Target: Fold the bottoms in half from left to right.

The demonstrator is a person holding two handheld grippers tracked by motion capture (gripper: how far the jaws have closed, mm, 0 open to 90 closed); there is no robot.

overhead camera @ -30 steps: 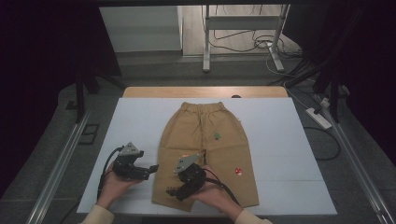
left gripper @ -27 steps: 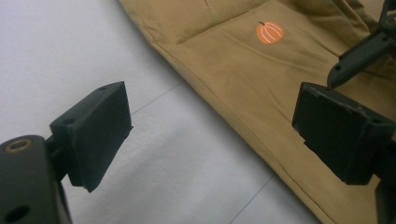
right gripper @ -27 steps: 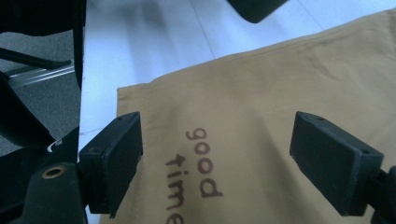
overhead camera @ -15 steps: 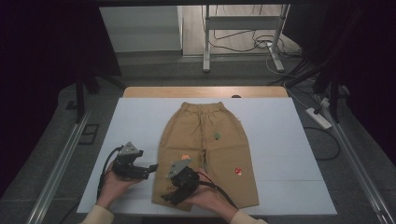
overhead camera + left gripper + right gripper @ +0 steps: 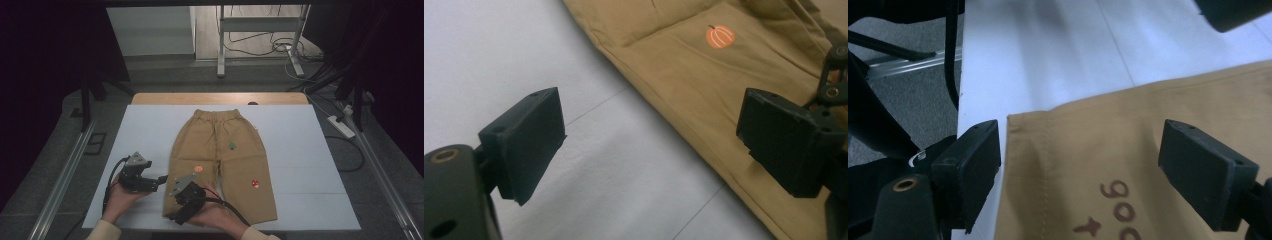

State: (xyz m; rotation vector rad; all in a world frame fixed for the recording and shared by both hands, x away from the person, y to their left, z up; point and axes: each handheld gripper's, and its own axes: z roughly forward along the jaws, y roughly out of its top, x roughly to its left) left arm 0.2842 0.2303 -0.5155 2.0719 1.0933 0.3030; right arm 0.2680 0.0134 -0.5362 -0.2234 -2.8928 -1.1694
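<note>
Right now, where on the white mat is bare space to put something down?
Free: the white mat left of the tan trousers, and the wide patch right of them. Crowded: the near edge, where the left hand-held gripper and right hand-held gripper work at the trouser leg hem.

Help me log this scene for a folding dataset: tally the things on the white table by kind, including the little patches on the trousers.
Trousers, tan, lying flat: 1
Grippers, left and right, both open: 2
Patches on the trousers: 3, namely the orange pumpkin, the green patch and the red patch
Total: 6
</note>
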